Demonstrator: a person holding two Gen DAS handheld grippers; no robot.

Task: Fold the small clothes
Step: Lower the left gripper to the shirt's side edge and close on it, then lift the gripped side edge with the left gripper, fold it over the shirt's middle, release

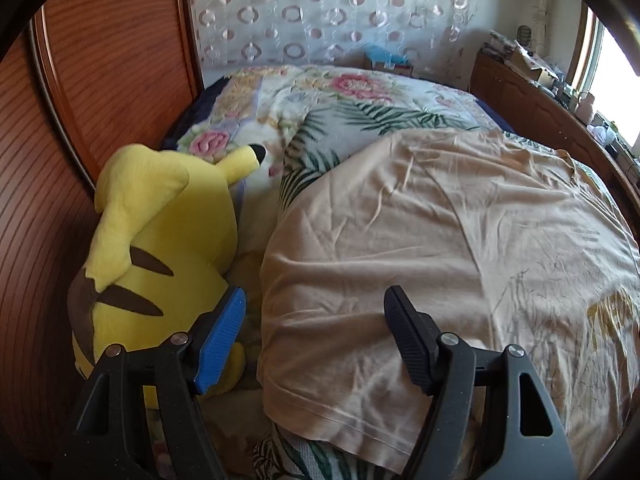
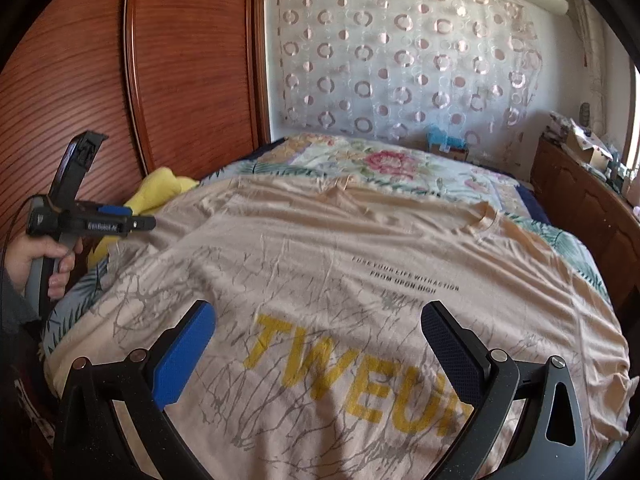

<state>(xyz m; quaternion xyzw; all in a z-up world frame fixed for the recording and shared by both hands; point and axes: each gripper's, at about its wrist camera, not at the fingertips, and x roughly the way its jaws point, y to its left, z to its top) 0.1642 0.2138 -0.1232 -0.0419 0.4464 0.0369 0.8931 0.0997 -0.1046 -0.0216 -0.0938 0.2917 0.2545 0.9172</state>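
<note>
Beige T-shirt [image 2: 340, 272] lies spread print-up on the floral bedspread [image 1: 320, 112], its left sleeve [image 1: 320, 360] draped at the bed edge just beside the yellow plush toy [image 1: 160, 248]. Left gripper [image 1: 316, 336] hangs over that sleeve, jaws apart with nothing pinched; right gripper [image 2: 320, 352] hovers over the yellow lettering, jaws wide apart, empty. Likely next step is a sleeve pinch: better to take the hem edge only, stay clear of plush and bedspread, then carry it inward low and flat.
</note>
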